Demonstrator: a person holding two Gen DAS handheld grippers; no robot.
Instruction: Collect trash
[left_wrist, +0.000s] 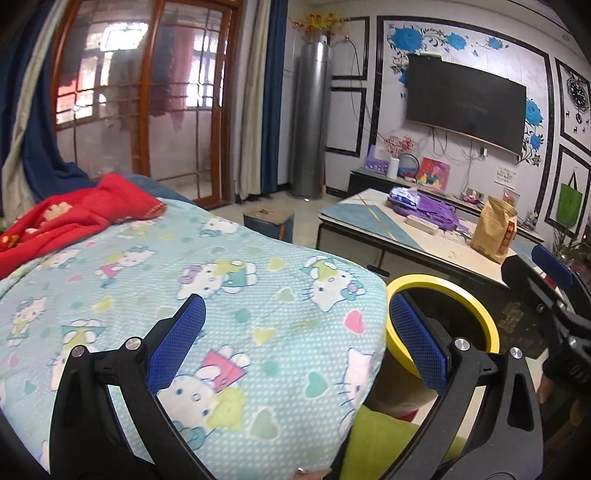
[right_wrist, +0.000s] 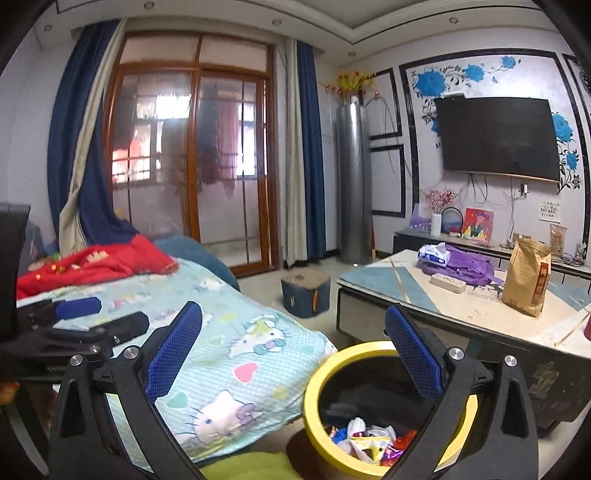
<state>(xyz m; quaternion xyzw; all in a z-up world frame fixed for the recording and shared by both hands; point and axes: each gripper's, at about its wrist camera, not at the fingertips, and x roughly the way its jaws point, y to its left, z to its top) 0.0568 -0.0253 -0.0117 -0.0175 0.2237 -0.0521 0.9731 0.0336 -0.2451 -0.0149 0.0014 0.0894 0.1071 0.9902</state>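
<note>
Both grippers empty, jaws wide. Yellow-rimmed bin (right_wrist: 388, 410) on the floor beside the bed, wrappers (right_wrist: 369, 441) inside. Right gripper (right_wrist: 293, 365) hovers just above-left of it, nearer; left gripper (left_wrist: 297, 341) over the bedspread (left_wrist: 221, 295), bin to its right.

A pale-blue cartoon-cat quilt (right_wrist: 229, 354) spreads under a crumpled red blanket (right_wrist: 99, 266), while across the floor a low white-and-blue table (right_wrist: 384, 284) carries a brown paper bag (right_wrist: 526, 277), beneath a black wall-mounted television (right_wrist: 498, 136).
</note>
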